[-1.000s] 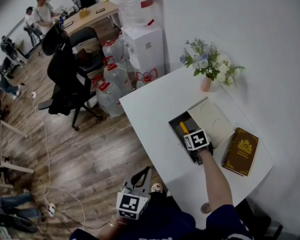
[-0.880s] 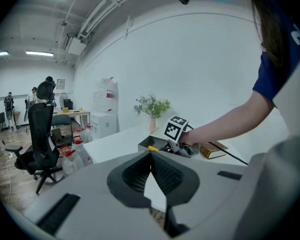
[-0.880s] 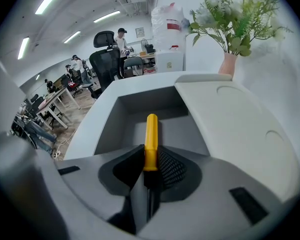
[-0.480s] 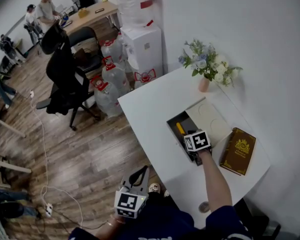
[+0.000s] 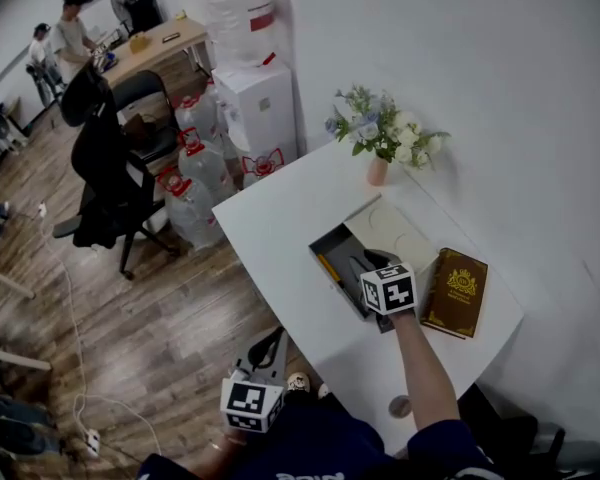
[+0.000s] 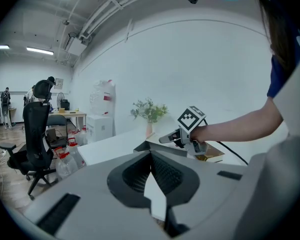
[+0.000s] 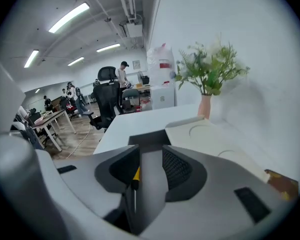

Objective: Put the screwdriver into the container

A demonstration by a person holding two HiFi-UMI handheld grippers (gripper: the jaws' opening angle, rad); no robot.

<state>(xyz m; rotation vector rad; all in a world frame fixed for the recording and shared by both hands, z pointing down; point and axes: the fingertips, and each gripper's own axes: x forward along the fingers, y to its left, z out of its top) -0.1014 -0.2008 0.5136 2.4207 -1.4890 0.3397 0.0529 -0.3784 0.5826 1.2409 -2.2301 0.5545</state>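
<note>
The dark grey container stands on the white table, its pale lid lying open to the right. The yellow-handled screwdriver lies inside along the left wall. My right gripper hovers over the box's near end. In the right gripper view its jaws are opening, with the screwdriver low beside the left jaw and no pad pressing on it. My left gripper hangs off the table's near edge, its tips together and nothing in them.
A brown book lies right of the lid. A vase of flowers stands at the table's far edge by the wall. Water bottles, a dispenser and an office chair stand on the wooden floor to the left.
The right gripper's jaws came apart and let go of the screwdriver, which now lies in the container. The gripper drew back a little toward the box's near end.
</note>
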